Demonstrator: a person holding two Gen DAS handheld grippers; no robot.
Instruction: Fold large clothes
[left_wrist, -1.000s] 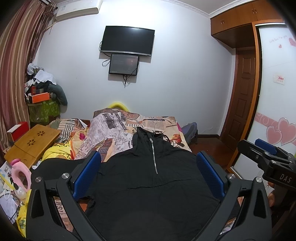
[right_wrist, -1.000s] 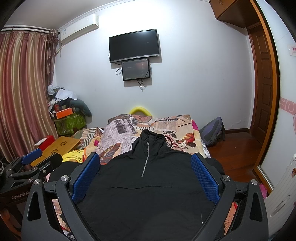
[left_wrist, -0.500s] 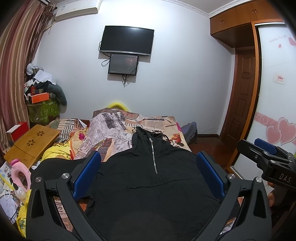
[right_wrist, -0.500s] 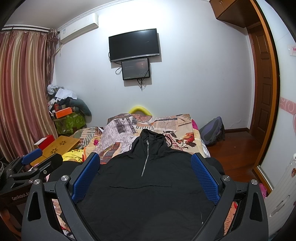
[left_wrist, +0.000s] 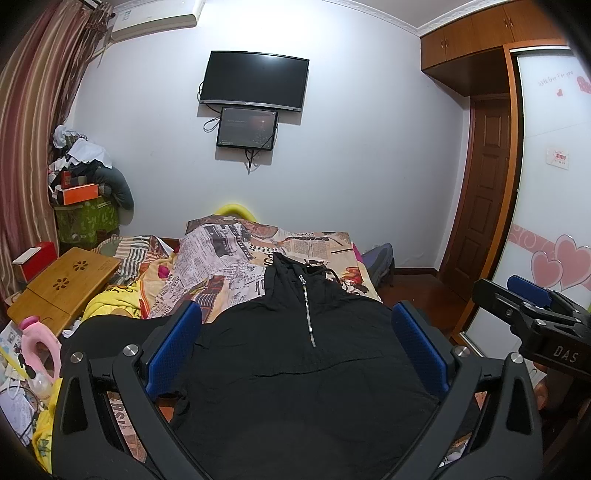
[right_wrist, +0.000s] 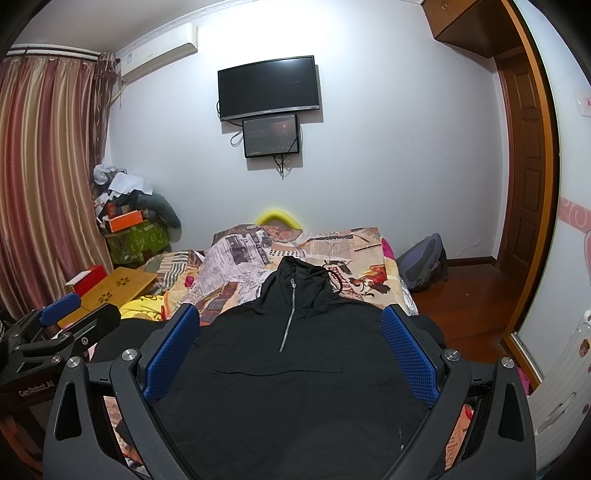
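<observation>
Garment: black hooded pullover (left_wrist: 295, 369), spread face-up on the bed (left_wrist: 325, 240), hood at the far end, hem near the cameras, silver half-zip (left_wrist: 308, 314) down the chest.
Left gripper (left_wrist: 295, 343): jaws spread wide, holding nothing, poised above the near part of the garment.
Right gripper (right_wrist: 291, 354): likewise released and empty, beside the left one over the hem.
Handling, by judgement: soft, limp, light for its size; thin cloth will sag and drag on the printed bedspread, so pinch an edge rather than the middle.
Hold points: hem corners or shoulder seams, one tool per side; sleeves lie out at left and right, partly hidden.
Writing: "DAS" on the right tool's body as the left camera sees it; "GenRobot.AI" on the left tool's body; newsprint on the bedspread, and script on the wardrobe door (left_wrist: 546, 147), too small to read.
</observation>
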